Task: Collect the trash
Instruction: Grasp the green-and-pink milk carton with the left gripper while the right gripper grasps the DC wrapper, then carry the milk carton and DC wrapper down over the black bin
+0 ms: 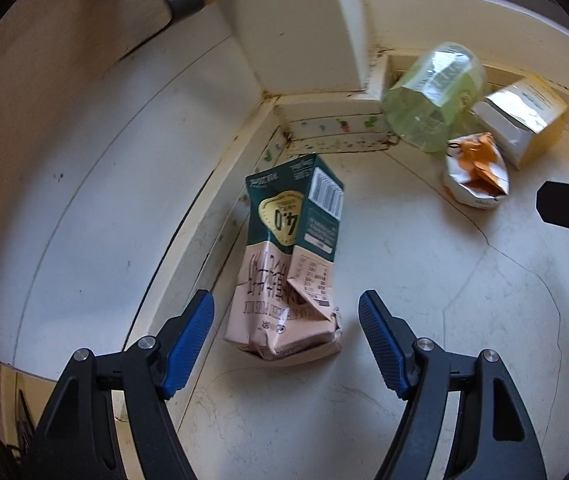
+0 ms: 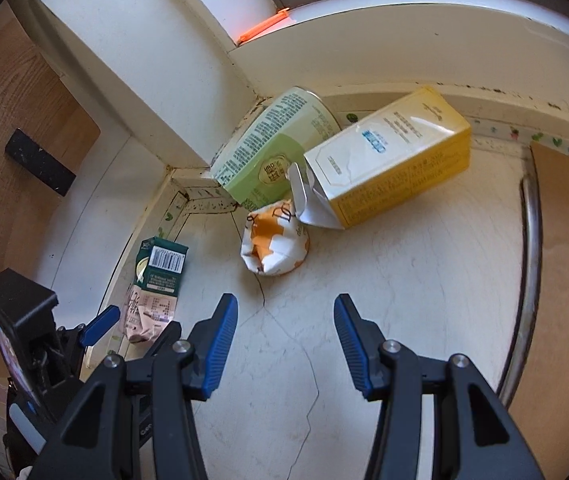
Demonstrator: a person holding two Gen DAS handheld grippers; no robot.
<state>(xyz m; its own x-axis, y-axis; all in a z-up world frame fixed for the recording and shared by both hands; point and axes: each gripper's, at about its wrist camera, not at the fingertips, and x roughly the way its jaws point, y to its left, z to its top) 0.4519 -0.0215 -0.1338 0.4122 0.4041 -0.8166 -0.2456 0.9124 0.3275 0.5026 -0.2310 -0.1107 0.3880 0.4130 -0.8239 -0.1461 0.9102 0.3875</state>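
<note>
1. The left gripper (image 1: 286,316) points steeply down with its blue-padded jaws wide apart, one on each side of the near end of a crumpled green and pink milk carton (image 1: 290,260); neither pad touches it. The carton lies on the pale cracked floor (image 1: 424,300), hard against the cream skirting ledge (image 1: 204,240) on the left
2. Risk: the carton's near end is already crushed and lopsided, so closing jaws may only fold it further and let it slip out, or nudge it tighter into the ledge
3. Risk: the left jaw sits just beside the ledge, so it could catch there before the carton is pinched
4. The right gripper (image 2: 286,344) hangs over bare floor with its jaws partly apart and nothing between them. Beyond it, in the far corner, lie a crumpled white and orange paper wrapper (image 2: 274,244), a yellow and white juice carton (image 2: 388,168) on its side, and a pale green round paper tub (image 2: 272,148) tipped against the wall
5. Risk: these three touch or overlap, so taking the wrapper may shift the yellow carton or set the tub rolling
6. Risk: the two grippers work near each other and could collide
</note>
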